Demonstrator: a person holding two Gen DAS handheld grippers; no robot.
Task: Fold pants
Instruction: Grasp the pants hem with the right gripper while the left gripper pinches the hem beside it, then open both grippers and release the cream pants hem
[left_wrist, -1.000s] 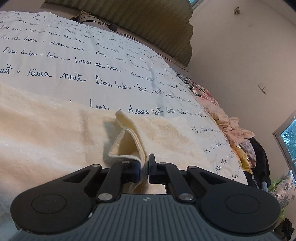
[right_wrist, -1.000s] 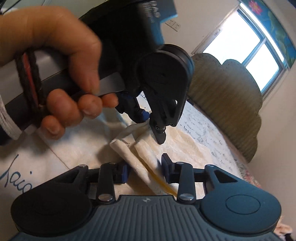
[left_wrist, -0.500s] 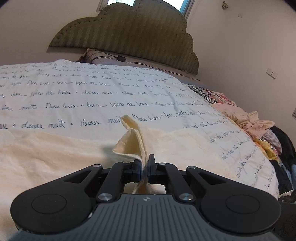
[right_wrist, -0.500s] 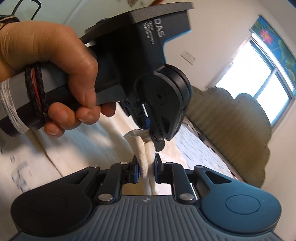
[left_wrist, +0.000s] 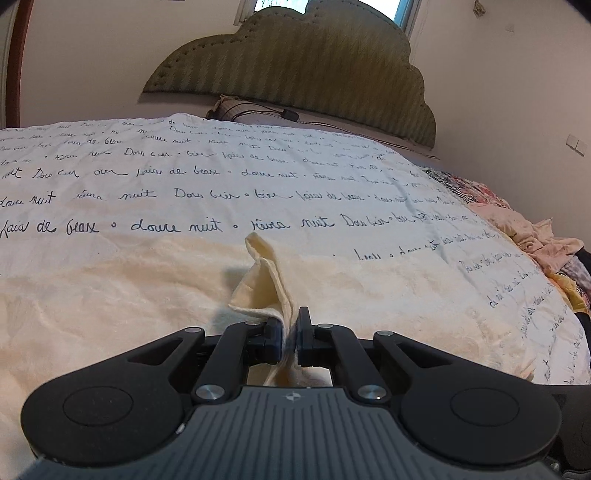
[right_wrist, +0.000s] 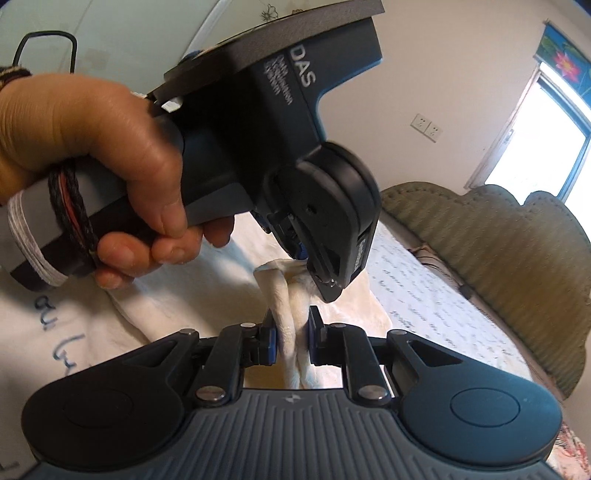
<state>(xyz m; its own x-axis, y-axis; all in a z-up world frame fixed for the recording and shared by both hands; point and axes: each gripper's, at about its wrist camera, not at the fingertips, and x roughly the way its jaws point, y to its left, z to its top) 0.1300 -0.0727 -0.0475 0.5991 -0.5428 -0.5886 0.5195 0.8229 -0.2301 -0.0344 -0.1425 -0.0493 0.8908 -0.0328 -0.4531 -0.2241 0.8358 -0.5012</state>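
Cream pants (left_wrist: 110, 295) lie spread on a white bedspread (left_wrist: 258, 177) printed with dark script. My left gripper (left_wrist: 289, 338) is shut on a raised fold of the pants' edge, which stands up in a peak just beyond its fingers. In the right wrist view my right gripper (right_wrist: 291, 336) is shut on a bunched strip of the same cream pants (right_wrist: 291, 314). Just above it, a hand (right_wrist: 92, 155) holds the left gripper (right_wrist: 317, 273), pinching the same bunch close beyond my right fingertips.
A padded olive headboard (left_wrist: 314, 66) and a pillow (left_wrist: 236, 109) stand at the far end of the bed. A heap of pink and patterned clothes (left_wrist: 517, 229) lies along the bed's right side. A bright window (right_wrist: 535, 129) is in the wall behind.
The right gripper closed from open onto the bunched pants. Both grippers rose and tilted up with the cloth, so the headboard came into the left view.
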